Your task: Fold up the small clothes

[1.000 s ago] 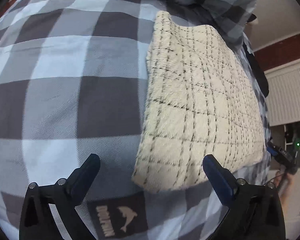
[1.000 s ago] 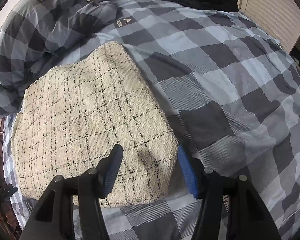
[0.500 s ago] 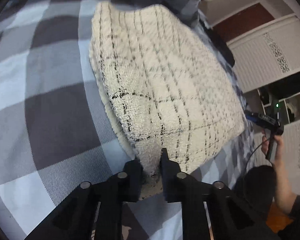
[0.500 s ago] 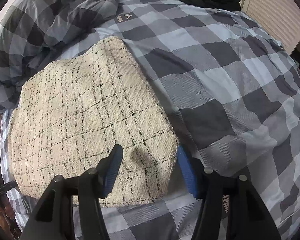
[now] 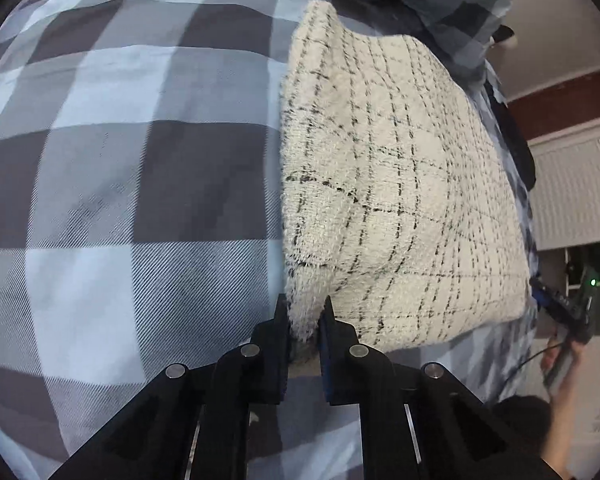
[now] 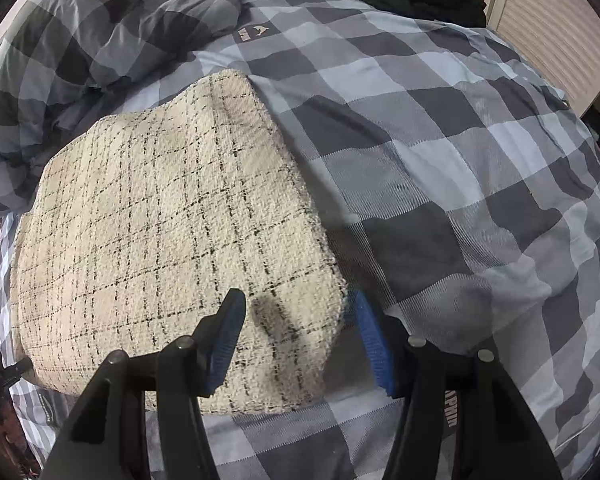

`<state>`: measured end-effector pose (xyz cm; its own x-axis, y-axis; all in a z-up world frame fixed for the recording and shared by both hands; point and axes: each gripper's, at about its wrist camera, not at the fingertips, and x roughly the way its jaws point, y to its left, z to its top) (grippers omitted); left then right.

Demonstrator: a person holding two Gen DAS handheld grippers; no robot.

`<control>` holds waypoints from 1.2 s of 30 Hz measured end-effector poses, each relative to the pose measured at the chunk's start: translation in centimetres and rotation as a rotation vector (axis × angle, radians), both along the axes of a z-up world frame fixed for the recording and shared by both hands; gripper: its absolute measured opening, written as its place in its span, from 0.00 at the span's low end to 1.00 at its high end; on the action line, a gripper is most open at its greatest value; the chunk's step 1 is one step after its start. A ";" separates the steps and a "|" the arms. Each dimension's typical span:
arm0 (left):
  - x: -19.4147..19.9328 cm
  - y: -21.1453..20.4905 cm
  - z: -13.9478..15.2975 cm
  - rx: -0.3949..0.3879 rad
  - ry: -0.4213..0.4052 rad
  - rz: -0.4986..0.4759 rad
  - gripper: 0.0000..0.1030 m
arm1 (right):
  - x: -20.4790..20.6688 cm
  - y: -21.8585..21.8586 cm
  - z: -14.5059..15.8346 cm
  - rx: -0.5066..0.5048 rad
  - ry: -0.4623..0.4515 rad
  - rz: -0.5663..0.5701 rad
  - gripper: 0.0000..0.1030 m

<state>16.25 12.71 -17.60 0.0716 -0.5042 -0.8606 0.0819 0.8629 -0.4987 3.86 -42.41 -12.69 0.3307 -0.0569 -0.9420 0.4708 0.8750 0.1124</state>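
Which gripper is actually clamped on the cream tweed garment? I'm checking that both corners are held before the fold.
Only the left gripper: its jaws pinch a corner of the cream tweed garment. The right gripper straddles another corner with its jaws apart, not pressing.

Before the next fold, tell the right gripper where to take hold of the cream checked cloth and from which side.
Grip the near corner of the cream checked cloth, coming down from above. That corner already lies between the open fingers of the right gripper, one over the cloth, one past its edge. The left gripper already pinches the matching corner, so both ends could lift evenly.
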 end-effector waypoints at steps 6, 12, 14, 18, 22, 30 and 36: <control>0.3 1.6 1.0 0.110 -0.002 0.058 0.04 | 0.1 -0.5 0.2 0.013 -0.017 -0.012 0.51; 3.2 1.1 6.2 0.283 -0.107 0.024 0.04 | 1.4 -3.8 0.6 0.151 -0.079 -0.026 0.51; 4.5 1.0 7.1 0.274 -0.105 0.026 0.04 | 3.0 -5.2 0.1 0.221 -0.075 0.011 0.51; 7.2 0.5 6.3 0.161 -0.042 0.006 0.05 | 7.0 -7.0 -2.7 0.356 -0.002 0.088 0.51; 9.4 -0.7 4.6 0.082 -0.002 0.044 0.44 | 9.4 -8.2 -4.5 0.398 0.032 0.073 0.51; 11.8 -1.3 4.7 0.064 -0.077 0.093 0.98 | 15.7 -9.3 -5.1 0.512 -0.001 0.041 0.51; 14.4 -2.2 2.2 0.019 -0.023 0.038 0.98 | 20.6 -7.9 -5.5 0.493 -0.006 0.090 0.51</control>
